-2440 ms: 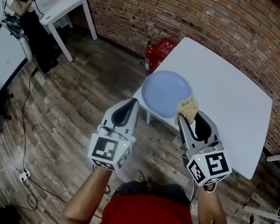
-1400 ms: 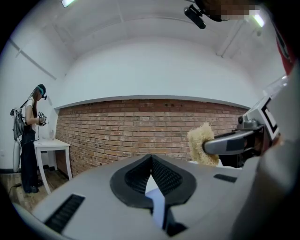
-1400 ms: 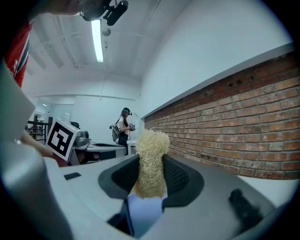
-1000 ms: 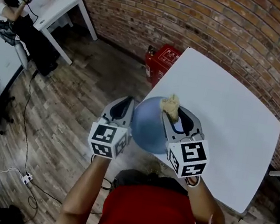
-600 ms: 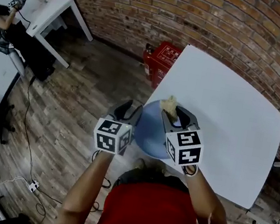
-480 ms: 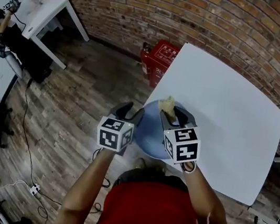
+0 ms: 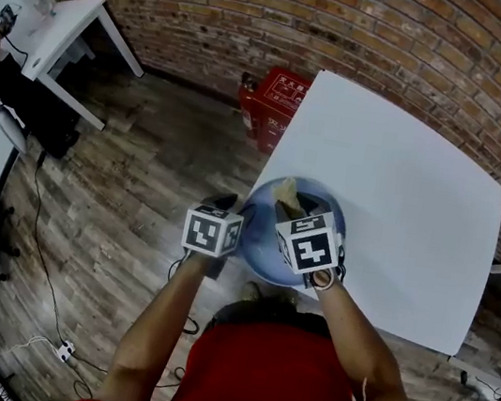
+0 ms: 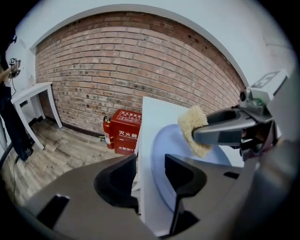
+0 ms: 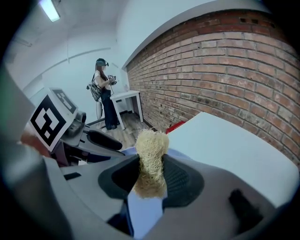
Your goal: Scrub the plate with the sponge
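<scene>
A pale blue plate (image 7: 267,241) lies at the near left corner of the white table (image 7: 398,172). My right gripper (image 7: 289,207) is shut on a tan fibrous sponge (image 7: 287,191) and holds it over the plate's far part. In the right gripper view the sponge (image 9: 151,150) stands up between the pads, with the plate (image 9: 143,211) below. My left gripper (image 7: 233,209) is at the plate's left rim. Its jaws (image 8: 150,164) are opening, with the table's edge and the plate's rim (image 8: 161,145) in the gap between them. The sponge (image 8: 194,133) shows above the plate there.
A red fire-extinguisher box (image 7: 273,94) stands on the wood floor against the brick wall, beyond the table's left edge. A second white table (image 7: 66,26) is at far left, and a person (image 9: 104,91) stands by it. Cables run over the floor at left.
The plate, which hung past the table's corner with the left gripper at its rim, now lies on the table. Both grippers moved in over it. The left jaws have opened.
</scene>
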A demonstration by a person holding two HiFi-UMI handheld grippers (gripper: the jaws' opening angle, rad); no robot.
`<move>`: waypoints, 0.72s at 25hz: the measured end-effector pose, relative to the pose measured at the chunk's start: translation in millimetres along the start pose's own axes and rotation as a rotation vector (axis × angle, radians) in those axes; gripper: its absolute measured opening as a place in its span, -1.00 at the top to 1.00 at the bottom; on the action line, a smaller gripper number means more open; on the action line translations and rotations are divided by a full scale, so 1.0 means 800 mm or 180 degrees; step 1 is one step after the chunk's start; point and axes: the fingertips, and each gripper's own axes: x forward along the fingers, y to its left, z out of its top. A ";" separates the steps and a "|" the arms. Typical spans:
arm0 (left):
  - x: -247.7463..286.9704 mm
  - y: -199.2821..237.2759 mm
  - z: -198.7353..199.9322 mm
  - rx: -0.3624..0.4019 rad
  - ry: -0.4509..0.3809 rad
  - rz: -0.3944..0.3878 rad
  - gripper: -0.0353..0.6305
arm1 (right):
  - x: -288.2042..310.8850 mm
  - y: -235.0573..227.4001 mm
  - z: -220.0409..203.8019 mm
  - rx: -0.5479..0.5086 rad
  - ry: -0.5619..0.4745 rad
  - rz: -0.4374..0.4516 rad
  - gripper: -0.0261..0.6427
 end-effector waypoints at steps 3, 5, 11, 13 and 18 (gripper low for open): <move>0.006 0.002 -0.008 0.0001 0.0114 -0.0014 0.29 | 0.016 0.007 -0.005 -0.0036 0.0132 0.0036 0.46; 0.010 0.004 -0.012 0.0018 0.0163 -0.0026 0.33 | 0.024 0.015 -0.009 -0.0045 0.0210 0.0083 0.46; 0.011 0.001 -0.016 0.0036 0.0208 -0.0132 0.59 | 0.042 0.028 -0.014 -0.0044 0.0317 0.0128 0.46; 0.013 -0.001 -0.017 0.0039 0.0214 -0.0144 0.63 | 0.046 0.027 -0.014 -0.0046 0.0329 0.0131 0.46; 0.016 -0.003 -0.016 0.0054 0.0195 -0.0106 0.74 | 0.045 0.013 -0.015 -0.0019 0.0376 0.0097 0.46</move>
